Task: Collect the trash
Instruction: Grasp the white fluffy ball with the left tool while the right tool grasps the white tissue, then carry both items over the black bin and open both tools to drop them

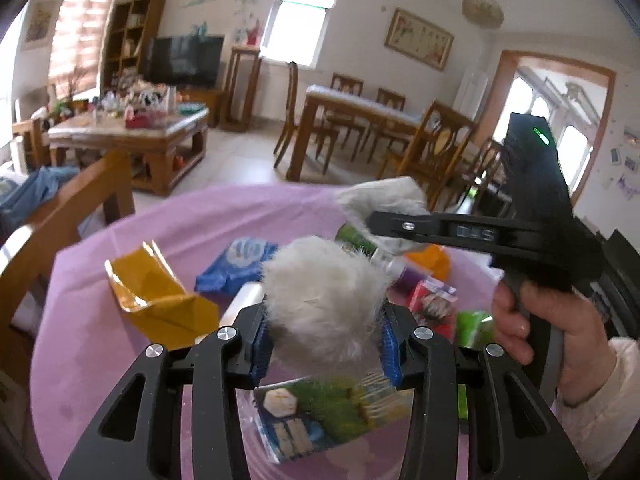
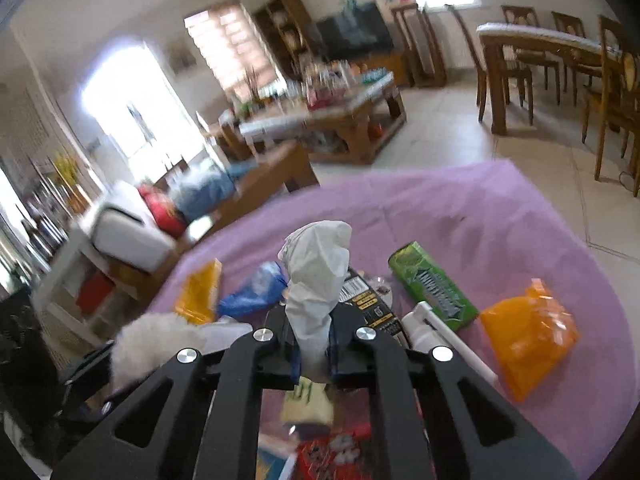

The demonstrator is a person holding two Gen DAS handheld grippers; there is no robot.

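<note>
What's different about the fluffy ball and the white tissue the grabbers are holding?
The fluffy ball is round and furry; the tissue is crumpled, smooth paper bunched into a tall strip. The ball sits in the left gripper, whose jaws stand fairly wide around it; the tissue is pinched in the right gripper, whose jaws are nearly together. Both are whitish, soft, and held up above the purple cloth.
</note>
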